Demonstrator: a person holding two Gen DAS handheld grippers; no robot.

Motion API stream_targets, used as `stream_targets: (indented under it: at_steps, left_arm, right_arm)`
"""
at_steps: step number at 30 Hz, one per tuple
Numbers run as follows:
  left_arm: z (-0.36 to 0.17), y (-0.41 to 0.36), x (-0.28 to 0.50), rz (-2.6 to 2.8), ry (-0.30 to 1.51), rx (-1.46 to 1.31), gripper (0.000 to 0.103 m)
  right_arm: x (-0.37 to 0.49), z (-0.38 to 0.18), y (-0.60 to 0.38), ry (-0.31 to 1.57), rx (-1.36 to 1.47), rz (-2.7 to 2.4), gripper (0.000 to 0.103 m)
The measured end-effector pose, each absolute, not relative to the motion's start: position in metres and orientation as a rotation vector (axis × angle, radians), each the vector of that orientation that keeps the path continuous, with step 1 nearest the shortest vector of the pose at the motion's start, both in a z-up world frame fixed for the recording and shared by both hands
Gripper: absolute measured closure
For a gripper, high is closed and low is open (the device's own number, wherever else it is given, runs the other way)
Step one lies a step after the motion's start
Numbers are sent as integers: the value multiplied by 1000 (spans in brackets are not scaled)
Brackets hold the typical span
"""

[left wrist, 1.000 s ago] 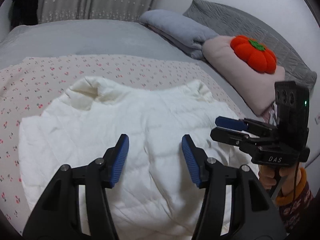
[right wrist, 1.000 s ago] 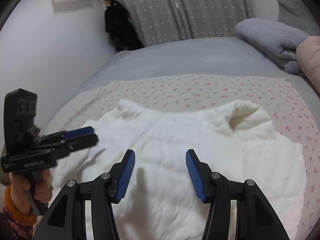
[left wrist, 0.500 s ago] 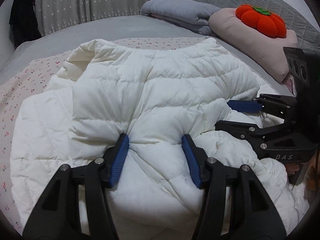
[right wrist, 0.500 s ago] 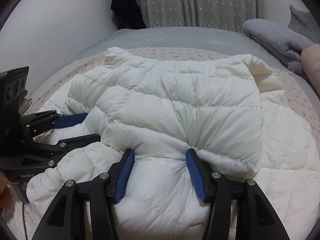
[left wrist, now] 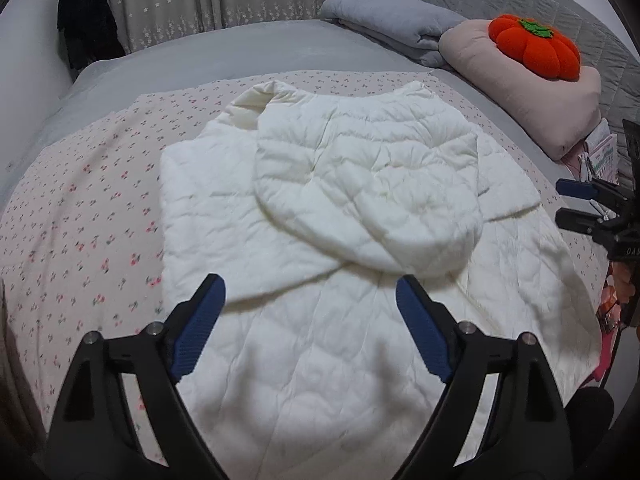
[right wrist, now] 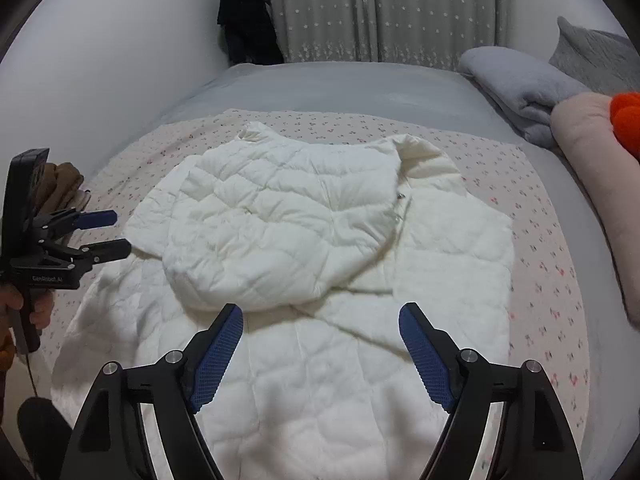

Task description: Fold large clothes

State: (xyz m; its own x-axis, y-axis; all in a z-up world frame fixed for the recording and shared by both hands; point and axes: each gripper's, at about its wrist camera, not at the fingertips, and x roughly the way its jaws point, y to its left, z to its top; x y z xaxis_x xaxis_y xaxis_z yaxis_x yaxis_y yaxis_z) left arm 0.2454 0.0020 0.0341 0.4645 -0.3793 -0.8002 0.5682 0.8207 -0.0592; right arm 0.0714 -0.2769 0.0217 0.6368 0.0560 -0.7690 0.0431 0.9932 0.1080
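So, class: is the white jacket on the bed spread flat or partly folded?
Partly folded. The jacket's hood lies doubled over onto its body, and a side flap crosses the front.

The left gripper (left wrist: 310, 294) points forward and down, its two blue-padded fingers (left wrist: 198, 326) rising from the lower edge of the left wrist view toward eleven and one o'clock; its jaws are opening, and nothing is pinched between the pads. The right gripper (right wrist: 320, 324) holds the same pose in its own view, jaws likewise opening with nothing clamped. Each shows in the other's view: the right gripper at three o'clock in the left wrist view, the left gripper at nine o'clock in the right wrist view, fingers parted one above the other. A hand (right wrist: 24, 310) grips the left gripper's handle from below.
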Motion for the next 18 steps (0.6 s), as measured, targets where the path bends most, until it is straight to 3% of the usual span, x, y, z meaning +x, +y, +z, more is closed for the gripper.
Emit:
stream_targets:
  at_steps: [8,18]
  left_arm:
    - [4,80,208,-487,1048,170,9]
    - [-45,146,182,-470,1276,-31,9]
  right_arm:
    - [-16,-5,-310,948,248,-80,18]
    - [-57,-31,-304,1021,243,-115,18]
